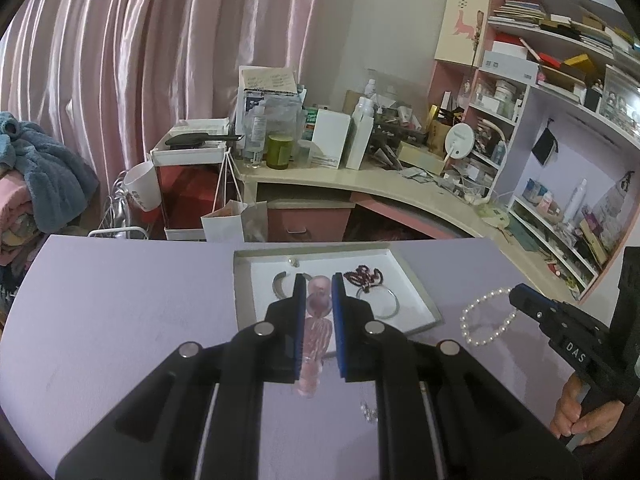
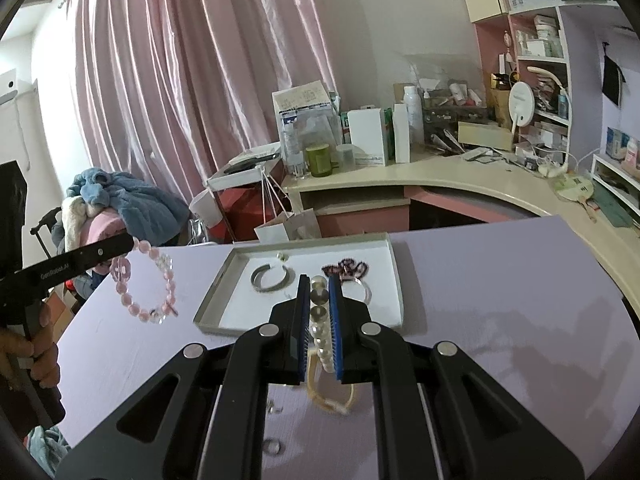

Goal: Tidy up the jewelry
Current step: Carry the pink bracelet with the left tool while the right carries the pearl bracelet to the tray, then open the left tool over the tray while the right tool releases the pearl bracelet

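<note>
My left gripper [image 1: 318, 280] is shut on a pink bead bracelet [image 1: 318, 322] that hangs between its blue pads, above the lilac table [image 1: 120, 300]. From the right wrist view that left gripper [image 2: 130, 242] holds the pink bracelet [image 2: 148, 288] in the air left of the tray. My right gripper [image 2: 320, 280] is shut on a pearl bracelet [image 2: 320, 320]. In the left wrist view the right gripper [image 1: 514, 294] dangles the pearl bracelet [image 1: 480, 320] right of the tray. The white tray [image 1: 416, 280] [image 2: 212, 300] holds a silver cuff [image 2: 270, 276], a dark beaded piece [image 2: 346, 268], a thin bangle [image 1: 386, 304] and a small stud [image 2: 282, 257].
Small loose pieces [image 2: 274, 406] and a ring [image 2: 273, 446] lie on the near table; a pale yellow loop [image 2: 330, 398] shows under my right gripper. A cluttered curved desk [image 1: 360, 178] and shelves [image 1: 560, 100] stand behind. A hand [image 1: 580, 416] grips the right tool.
</note>
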`<state>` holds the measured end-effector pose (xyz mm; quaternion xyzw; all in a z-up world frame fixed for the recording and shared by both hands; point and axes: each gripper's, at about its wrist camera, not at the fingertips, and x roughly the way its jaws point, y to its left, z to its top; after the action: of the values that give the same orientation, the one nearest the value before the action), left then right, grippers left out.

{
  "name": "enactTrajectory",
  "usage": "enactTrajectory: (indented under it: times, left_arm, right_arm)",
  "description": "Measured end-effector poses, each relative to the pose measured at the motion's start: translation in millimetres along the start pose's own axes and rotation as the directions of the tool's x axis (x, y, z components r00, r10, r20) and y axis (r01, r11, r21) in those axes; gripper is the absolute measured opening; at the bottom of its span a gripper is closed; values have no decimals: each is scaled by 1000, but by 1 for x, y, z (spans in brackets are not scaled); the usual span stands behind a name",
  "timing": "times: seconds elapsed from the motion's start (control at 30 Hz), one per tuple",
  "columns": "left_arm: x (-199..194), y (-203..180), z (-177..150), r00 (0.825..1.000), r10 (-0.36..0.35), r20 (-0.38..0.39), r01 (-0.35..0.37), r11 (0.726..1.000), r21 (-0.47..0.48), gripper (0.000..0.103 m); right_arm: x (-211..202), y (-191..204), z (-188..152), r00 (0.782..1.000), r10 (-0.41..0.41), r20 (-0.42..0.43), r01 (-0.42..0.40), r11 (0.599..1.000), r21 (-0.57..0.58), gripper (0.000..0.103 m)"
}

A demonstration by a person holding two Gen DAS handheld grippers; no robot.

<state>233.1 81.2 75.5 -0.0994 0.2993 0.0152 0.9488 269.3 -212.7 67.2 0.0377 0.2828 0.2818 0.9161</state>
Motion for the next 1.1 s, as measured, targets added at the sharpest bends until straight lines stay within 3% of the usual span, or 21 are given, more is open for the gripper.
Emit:
enactTrajectory:
  times: [0.37,0.73,0.83,1.1]
  left_arm:
    - [60,4,18,999,0,-53,-1,1000,-16,13]
    - [117,8,9,989,-19,-148,17,1000,-18,14]
    - [117,17,7,991,-21,-135,14,999,-53,40]
    - [97,42,5,996,36,-79,-43,994,-96,42]
  right_arm:
    - [50,-12,27,1000,11,-13,-12,1000,-3,10]
    - [82,-22,27,998,-9,-59,9,1000,11,10]
    - [86,-23,27,997,-16,-69,17,1000,15,10]
    - [96,-17,26,995,-21,-93,20,1000,-4,10]
